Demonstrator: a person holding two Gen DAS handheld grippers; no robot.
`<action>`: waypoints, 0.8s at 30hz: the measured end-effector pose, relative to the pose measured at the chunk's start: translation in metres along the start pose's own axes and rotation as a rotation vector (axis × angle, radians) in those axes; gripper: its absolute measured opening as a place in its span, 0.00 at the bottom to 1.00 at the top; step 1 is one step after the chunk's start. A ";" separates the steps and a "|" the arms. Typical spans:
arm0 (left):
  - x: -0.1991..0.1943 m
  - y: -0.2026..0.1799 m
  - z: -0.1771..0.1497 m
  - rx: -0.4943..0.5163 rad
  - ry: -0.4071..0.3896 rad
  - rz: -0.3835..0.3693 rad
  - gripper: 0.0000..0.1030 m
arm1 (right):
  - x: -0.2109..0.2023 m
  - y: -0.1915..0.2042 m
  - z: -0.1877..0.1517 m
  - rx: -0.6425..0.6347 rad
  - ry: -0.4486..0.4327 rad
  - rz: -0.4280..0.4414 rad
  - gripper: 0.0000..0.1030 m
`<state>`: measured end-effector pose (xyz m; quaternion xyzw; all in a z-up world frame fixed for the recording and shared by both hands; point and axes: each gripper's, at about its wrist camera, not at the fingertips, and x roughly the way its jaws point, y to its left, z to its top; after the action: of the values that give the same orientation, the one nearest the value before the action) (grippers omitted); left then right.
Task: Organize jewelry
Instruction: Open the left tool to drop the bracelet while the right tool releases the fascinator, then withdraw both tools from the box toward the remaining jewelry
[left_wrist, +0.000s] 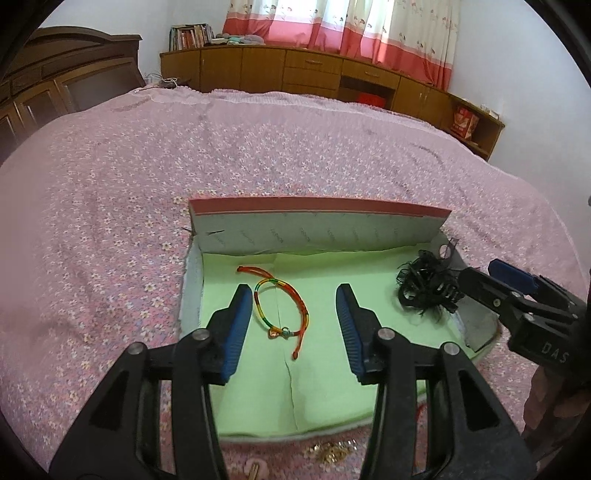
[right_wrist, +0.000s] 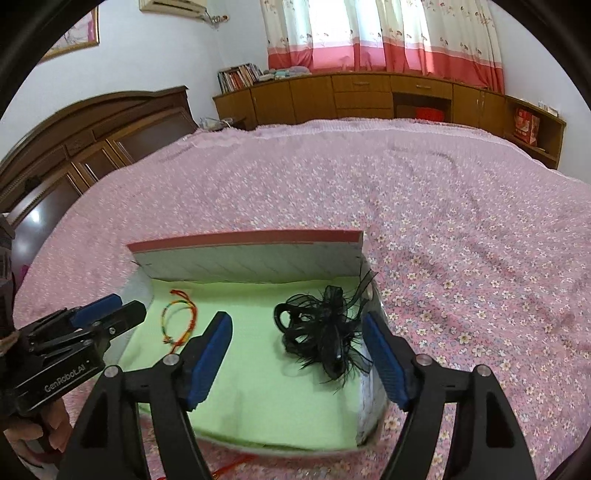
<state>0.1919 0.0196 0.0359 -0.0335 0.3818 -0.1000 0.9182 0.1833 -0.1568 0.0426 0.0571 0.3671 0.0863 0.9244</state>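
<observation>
Both grippers hang open and empty over the green-lined box (left_wrist: 236, 398): left gripper (left_wrist: 295, 295) above the rainbow cord bracelet (left_wrist: 282, 312) at its left, right gripper (right_wrist: 297, 325) above the black hair accessory (right_wrist: 325, 332) by its right wall, apparently sorted apart.

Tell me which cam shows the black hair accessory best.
Right wrist view: the black hair accessory lies centred between the open fingers, loops and feathers clear. Left wrist view shows it only near the right edge, smaller, beside the right gripper.

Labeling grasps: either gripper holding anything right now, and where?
Nothing held. Left gripper open above the bracelet; right gripper open around the black hairpiece, pads clear.
</observation>
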 end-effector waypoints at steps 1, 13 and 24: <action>-0.004 0.000 -0.001 0.000 0.000 0.004 0.38 | -0.004 0.000 -0.001 0.001 -0.008 0.004 0.73; -0.050 -0.003 -0.011 0.004 -0.031 0.002 0.38 | -0.069 0.000 -0.018 0.042 -0.104 0.046 0.73; -0.070 0.007 -0.035 -0.022 0.004 0.024 0.39 | -0.097 -0.008 -0.047 0.045 -0.104 0.024 0.75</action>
<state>0.1204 0.0419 0.0586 -0.0390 0.3852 -0.0850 0.9181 0.0830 -0.1823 0.0718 0.0867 0.3199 0.0858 0.9396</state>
